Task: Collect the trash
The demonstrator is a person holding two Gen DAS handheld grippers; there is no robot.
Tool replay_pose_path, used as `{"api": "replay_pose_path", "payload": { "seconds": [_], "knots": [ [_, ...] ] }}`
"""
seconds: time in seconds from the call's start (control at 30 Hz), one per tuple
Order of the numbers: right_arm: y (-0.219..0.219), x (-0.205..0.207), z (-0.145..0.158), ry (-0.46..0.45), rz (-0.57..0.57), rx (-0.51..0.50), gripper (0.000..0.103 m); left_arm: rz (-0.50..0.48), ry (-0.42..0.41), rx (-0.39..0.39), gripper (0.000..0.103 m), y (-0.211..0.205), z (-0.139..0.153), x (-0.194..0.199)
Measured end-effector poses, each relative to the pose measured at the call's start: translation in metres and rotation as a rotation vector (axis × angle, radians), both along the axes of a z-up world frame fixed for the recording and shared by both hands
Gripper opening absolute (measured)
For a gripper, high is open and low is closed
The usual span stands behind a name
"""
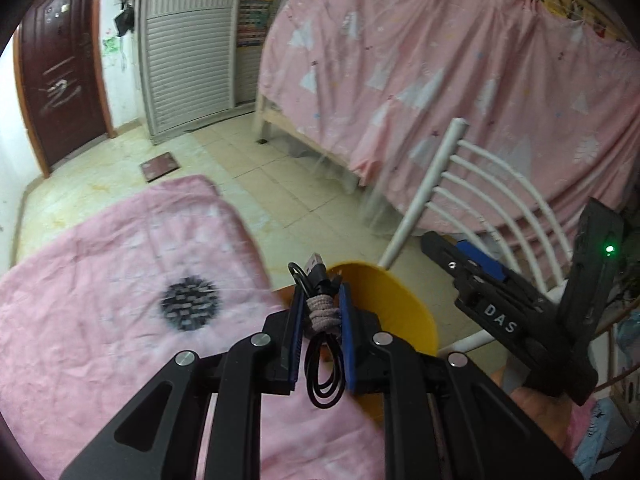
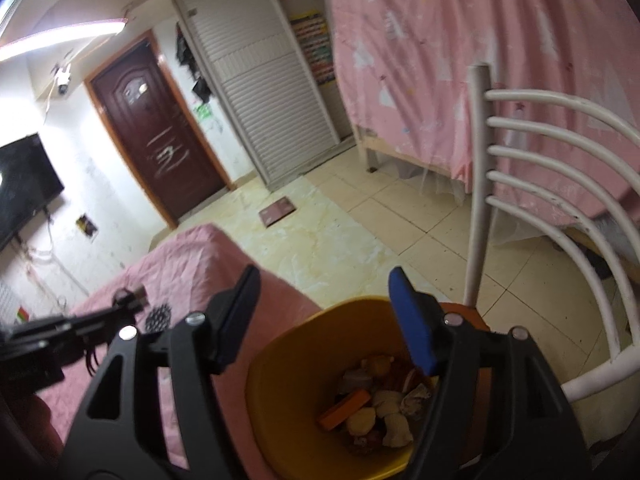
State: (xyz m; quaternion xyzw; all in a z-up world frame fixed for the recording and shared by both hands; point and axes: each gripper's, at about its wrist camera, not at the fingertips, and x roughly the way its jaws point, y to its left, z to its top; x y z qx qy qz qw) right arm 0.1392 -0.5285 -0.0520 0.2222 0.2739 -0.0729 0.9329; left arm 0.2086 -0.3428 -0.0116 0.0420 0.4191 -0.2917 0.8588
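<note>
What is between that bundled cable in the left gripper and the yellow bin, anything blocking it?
Nothing visible. The left gripper is shut on the cable bundle, right beside the yellow bin. The bin's mouth is uncovered, with trash inside. The right gripper hovers open above it, holding nothing.

Left claw around bundled cable

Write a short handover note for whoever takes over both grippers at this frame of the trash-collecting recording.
Left gripper: shut on a bundled black cable tied with a band, held over the pink bedcover's edge, beside the yellow bin.
Right gripper: open, nothing in it, above the bin, which stands by the white chair.
Done: the bin already holds mixed scraps.
Left: probably drop the cable in. A dark spiky item lies on the bedcover; blurred, cannot tell what it is.
</note>
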Motion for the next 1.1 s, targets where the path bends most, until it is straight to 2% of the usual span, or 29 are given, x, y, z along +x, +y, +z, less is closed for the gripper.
{"api": "replay_pose_path", "payload": {
  "seconds": [0.17,0.27,0.3,0.33,0.4,0.43,0.67,0.7,0.77,0.87,1.1],
  "knots": [
    [-0.016,-0.011,0.001,-0.028,-0.05,0.029,0.067,-0.094,0.021,-0.077,0.01,-0.021,-0.003,-0.007],
    [-0.021,-0.015,0.001,-0.043,-0.07,0.044,0.069,-0.138,0.03,-0.09,0.015,-0.031,-0.005,-0.013],
    [-0.023,-0.015,0.002,-0.046,-0.072,0.05,0.069,-0.144,0.027,-0.091,0.028,-0.032,-0.006,-0.015],
    [-0.024,-0.016,0.002,-0.048,-0.073,0.054,0.07,-0.153,0.025,-0.092,0.054,-0.034,-0.006,-0.017],
    [-0.026,-0.016,0.002,-0.056,-0.08,0.065,0.072,-0.141,0.012,-0.092,0.076,-0.033,-0.005,-0.018],
    [-0.028,-0.016,0.003,-0.064,-0.08,0.076,0.075,-0.133,0.001,-0.099,0.08,-0.031,-0.005,-0.018],
    [-0.02,-0.018,0.01,-0.096,-0.061,0.083,0.081,-0.043,-0.02,-0.107,0.089,-0.002,-0.003,-0.008],
    [-0.018,-0.019,0.013,-0.106,-0.059,0.086,0.083,-0.022,-0.033,-0.104,0.089,0.005,-0.003,-0.008],
    [-0.015,-0.021,0.017,-0.129,-0.052,0.09,0.096,0.035,-0.069,-0.09,0.091,0.024,0.0,-0.008],
    [-0.003,-0.022,0.025,-0.134,-0.065,0.036,0.097,0.119,-0.11,-0.066,0.093,0.052,0.003,-0.01],
    [0.039,-0.008,0.035,-0.14,0.03,0.004,0.097,0.364,-0.232,0.039,0.094,0.131,0.004,-0.019]
  ]
}}
